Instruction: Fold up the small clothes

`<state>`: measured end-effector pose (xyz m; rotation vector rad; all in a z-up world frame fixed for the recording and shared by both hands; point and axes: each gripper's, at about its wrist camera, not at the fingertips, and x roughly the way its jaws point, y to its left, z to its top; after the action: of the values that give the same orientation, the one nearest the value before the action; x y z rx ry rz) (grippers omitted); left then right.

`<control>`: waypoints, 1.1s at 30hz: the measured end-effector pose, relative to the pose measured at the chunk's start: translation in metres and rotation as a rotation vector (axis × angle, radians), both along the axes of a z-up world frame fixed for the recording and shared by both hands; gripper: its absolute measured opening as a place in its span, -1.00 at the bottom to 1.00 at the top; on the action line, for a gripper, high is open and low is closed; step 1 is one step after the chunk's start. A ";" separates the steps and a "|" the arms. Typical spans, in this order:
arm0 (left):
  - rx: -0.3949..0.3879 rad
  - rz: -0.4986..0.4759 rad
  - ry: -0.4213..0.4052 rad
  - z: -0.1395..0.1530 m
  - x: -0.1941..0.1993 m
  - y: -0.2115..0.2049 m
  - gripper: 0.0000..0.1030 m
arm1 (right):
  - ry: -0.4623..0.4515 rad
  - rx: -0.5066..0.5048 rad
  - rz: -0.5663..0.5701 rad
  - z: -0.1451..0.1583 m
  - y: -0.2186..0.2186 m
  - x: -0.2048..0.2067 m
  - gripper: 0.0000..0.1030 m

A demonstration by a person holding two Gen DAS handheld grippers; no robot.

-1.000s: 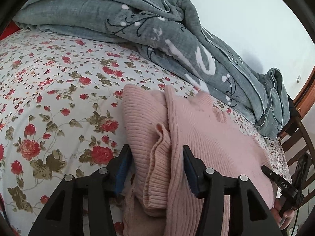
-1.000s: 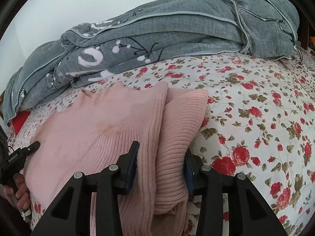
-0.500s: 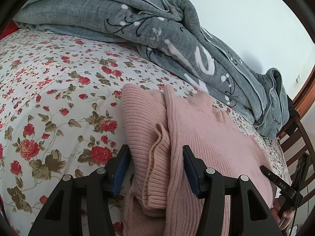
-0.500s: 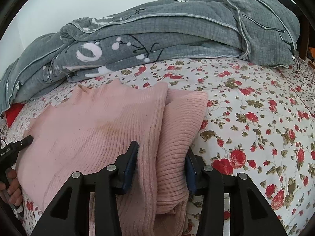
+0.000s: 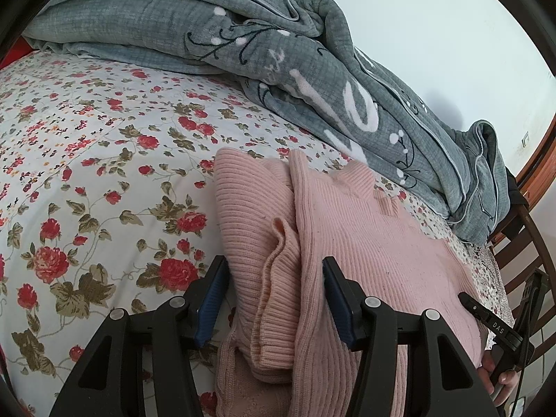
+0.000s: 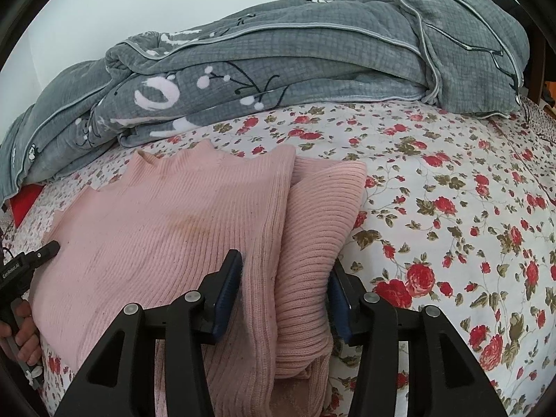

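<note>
Floral bedsheet [image 5: 87, 160], white with red roses, spread across the bed. Along its far edge, heaped against the pale wall: grey quilt [image 5: 264, 59] with white and black pattern, running the whole length of that edge.

Toward the near edge of the bedsheet: pink ribbed sweater [image 5: 368, 243], lying flat, collar pointing at the quilt, both sleeves folded in lengthwise over the sides of the body.

At the sweater's left side, seen from the left wrist camera: left gripper [image 5: 274, 292], tilted downward, blue pads set apart, straddling the folded left sleeve [image 5: 257, 229] and the sweater's side edge. Knit bulging between the pads; right pad against the fabric, left pad beside the sleeve's outer edge, firm squeeze not discernible. Cuff of that sleeve lying just ahead of the fingers.

At the sweater's right side, seen from the right wrist camera: right gripper [image 6: 283, 285], also tilted downward, jaws opening, with the folded right sleeve [image 6: 323, 215] and the sweater's side fold between them. Left pad clear of the knit by a narrow gap; right pad half hidden behind the sleeve.

Each gripper's handle and the hand holding it visible at the margin of the other camera's view, near the sweater's hem side.

Right of the sweater: bare floral bedsheet out to the right edge.
</note>
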<state>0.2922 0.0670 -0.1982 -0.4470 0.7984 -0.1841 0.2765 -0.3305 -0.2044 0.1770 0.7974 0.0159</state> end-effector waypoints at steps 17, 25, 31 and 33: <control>-0.001 0.000 0.000 0.000 0.000 0.000 0.03 | -0.001 0.000 0.001 0.000 0.001 0.000 -0.06; -0.001 -0.001 0.000 0.000 0.000 0.001 0.03 | -0.001 -0.002 0.001 0.000 0.001 -0.001 -0.06; 0.007 0.003 -0.005 0.001 -0.001 0.001 0.03 | -0.015 -0.009 0.001 0.002 0.002 -0.003 -0.06; 0.018 0.009 -0.026 0.004 -0.005 0.000 0.04 | -0.033 -0.008 -0.001 0.005 0.002 -0.006 -0.06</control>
<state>0.2872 0.0667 -0.1942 -0.4305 0.7724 -0.1737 0.2710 -0.3287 -0.1991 0.1692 0.7640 0.0149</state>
